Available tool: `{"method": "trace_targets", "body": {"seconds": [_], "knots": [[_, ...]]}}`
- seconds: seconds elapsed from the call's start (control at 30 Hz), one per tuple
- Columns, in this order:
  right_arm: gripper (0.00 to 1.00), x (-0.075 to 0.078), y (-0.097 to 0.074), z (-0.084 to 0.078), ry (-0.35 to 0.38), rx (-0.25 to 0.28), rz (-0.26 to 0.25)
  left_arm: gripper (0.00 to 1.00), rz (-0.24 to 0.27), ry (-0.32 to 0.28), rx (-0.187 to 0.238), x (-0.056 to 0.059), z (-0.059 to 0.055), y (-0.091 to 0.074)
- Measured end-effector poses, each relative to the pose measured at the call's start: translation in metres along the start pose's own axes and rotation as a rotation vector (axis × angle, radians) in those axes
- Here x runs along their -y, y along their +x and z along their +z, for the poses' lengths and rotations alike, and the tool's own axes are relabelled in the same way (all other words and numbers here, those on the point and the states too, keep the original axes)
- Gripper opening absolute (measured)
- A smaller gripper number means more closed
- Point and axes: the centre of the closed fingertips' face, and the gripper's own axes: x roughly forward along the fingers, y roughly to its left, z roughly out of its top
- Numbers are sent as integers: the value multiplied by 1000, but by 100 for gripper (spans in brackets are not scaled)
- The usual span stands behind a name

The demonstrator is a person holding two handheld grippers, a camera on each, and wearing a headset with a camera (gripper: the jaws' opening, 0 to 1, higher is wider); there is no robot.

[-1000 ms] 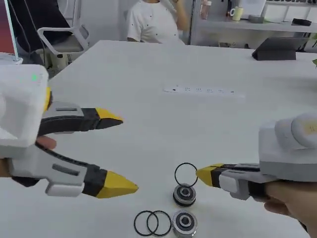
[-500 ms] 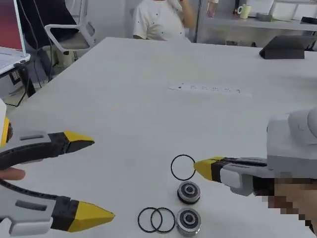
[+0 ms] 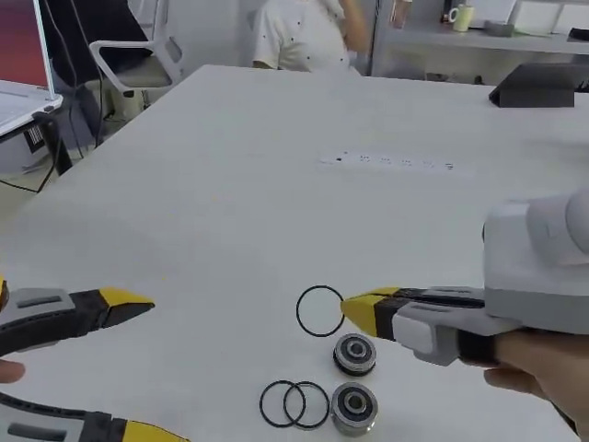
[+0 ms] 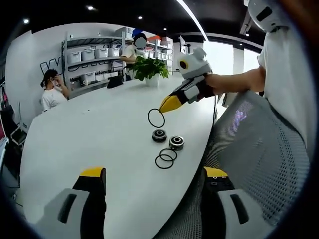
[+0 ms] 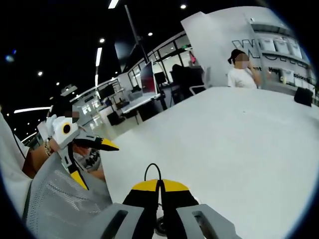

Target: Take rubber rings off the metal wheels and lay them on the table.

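The right gripper (image 3: 354, 308) reaches in level from the right, pointing left. Its yellow-tipped jaws are pressed together on the edge of a black rubber ring (image 3: 320, 310), which sticks out beyond the tips. The ring sits just beyond two metal wheels (image 3: 355, 354) on the white table (image 3: 230, 184). Two loose rings (image 3: 294, 404) lie overlapping, touching the nearer wheel. The left gripper (image 3: 166, 368) sits low at the left, well apart, its jaws spread wide and empty. Wall lettering (image 4: 50, 64) begins with "W"; the rest is unreadable.
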Motion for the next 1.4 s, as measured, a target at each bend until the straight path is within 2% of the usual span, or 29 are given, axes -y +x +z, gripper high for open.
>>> {"method": "trace_targets", "body": {"seconds": [0.2,0.27,0.37,0.67,0.8,1.07,1.4], "knots": [[0,-16,7,-2,-10,-10,36,76,-8,-6,5,4,0,2],[0,-22,10,-5,-19,-23,51,75,1,-3,-10,3,-3,3],[0,-28,14,-10,-32,-42,66,76,0,16,-34,4,-7,4],[0,-38,22,-27,-44,-101,104,76,-6,1,-31,6,-8,4],[0,-41,26,-35,-47,-127,117,76,-3,-12,-27,5,-8,4],[0,-44,33,-65,-81,-231,135,74,-1,-27,-29,6,-9,4],[0,-40,35,-86,-82,-295,128,73,-2,-43,-22,5,-9,4]]}}
